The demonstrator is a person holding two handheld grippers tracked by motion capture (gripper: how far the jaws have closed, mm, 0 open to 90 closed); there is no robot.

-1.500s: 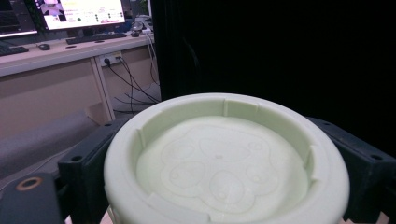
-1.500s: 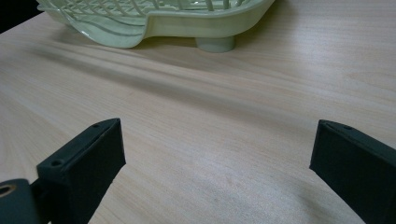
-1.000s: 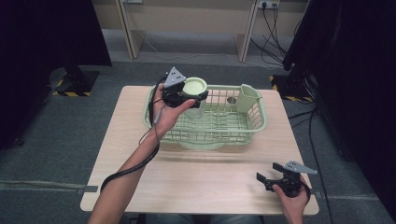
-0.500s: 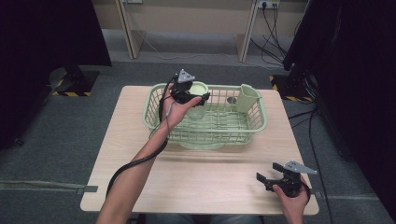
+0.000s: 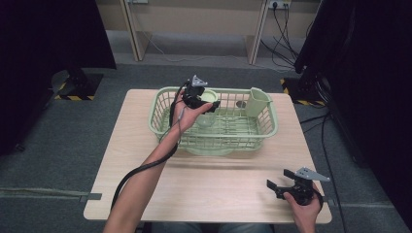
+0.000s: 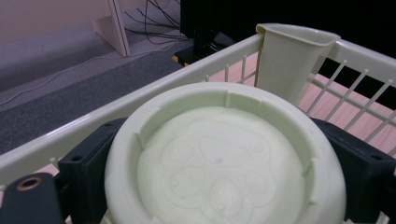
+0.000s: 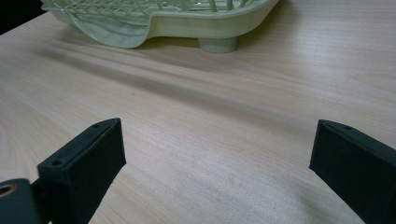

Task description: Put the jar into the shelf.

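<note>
A pale green bowl [image 5: 210,96] is clamped between the jaws of my left gripper [image 5: 206,101], just above the back middle of the green dish rack basket [image 5: 163,104]. In the left gripper view the bowl [image 6: 224,158] shows its underside with a paw-print relief, and a black finger [image 6: 88,163] presses on each side of it. The basket's cutlery cup [image 6: 292,56] stands just beyond. My right gripper [image 5: 280,178] rests open near the front right corner of the table, and bare wood [image 7: 210,93] lies between its jaws.
The basket sits at the back middle of the wooden table [image 5: 218,184], its cutlery cup [image 5: 257,102] at the back right corner. A cable [image 5: 141,170] trails along the left forearm. The basket's foot [image 7: 217,44] is far ahead of the right gripper.
My left gripper has carried the bowl rightward from the basket's back left corner to over its inside. The right gripper has stayed still.
</note>
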